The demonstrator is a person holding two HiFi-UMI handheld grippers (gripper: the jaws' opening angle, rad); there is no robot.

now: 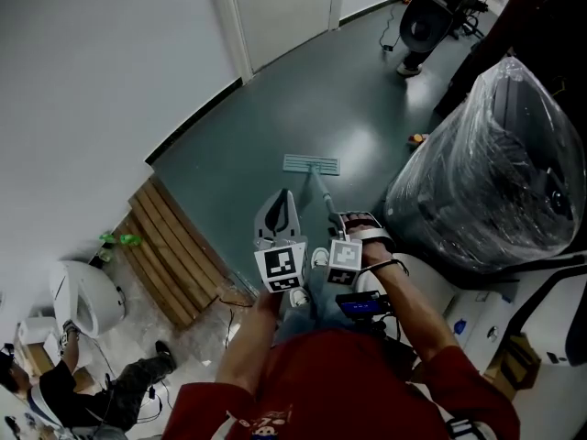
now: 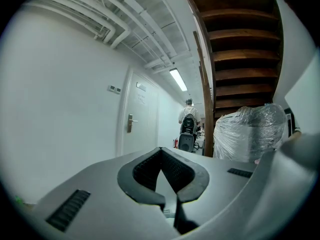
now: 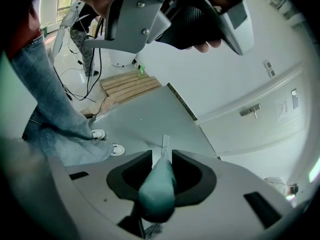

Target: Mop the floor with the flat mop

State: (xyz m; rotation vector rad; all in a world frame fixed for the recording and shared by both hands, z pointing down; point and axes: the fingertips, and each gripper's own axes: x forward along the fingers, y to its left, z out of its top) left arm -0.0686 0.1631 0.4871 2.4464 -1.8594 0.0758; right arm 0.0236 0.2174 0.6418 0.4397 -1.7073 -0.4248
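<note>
head view looks steeply down on a dark green floor (image 1: 275, 108), where the flat mop (image 1: 311, 164) lies with its pale head flat on the floor, well ahead of the person's white shoes (image 1: 319, 257). its thin handle (image 1: 325, 197) slants back from the head toward the person's right hand (image 1: 369, 242).

in the right gripper view the right hand-held gripper (image 3: 162, 156) pinches the teal grip of that handle between its dark pads. the grip fills the gap and the mop head shows beyond the tips, on the floor. the jeans leg and both shoes sit at the left of that view.

the left hand-held gripper (image 2: 161, 151) is pressed together at the tips, with nothing between the pads. it points along a corridor at a white door (image 2: 134, 126), and holds no part of the mop. in the head view it hangs just left of the handle, apart from it.

a large plastic-wrapped bundle (image 1: 486, 163) stands at the right of the mop. a wooden pallet (image 1: 170, 255) lies by the white wall at the left. another person (image 1: 69, 388) crouches at the lower left, near a white rounded machine (image 1: 87, 296).
</note>
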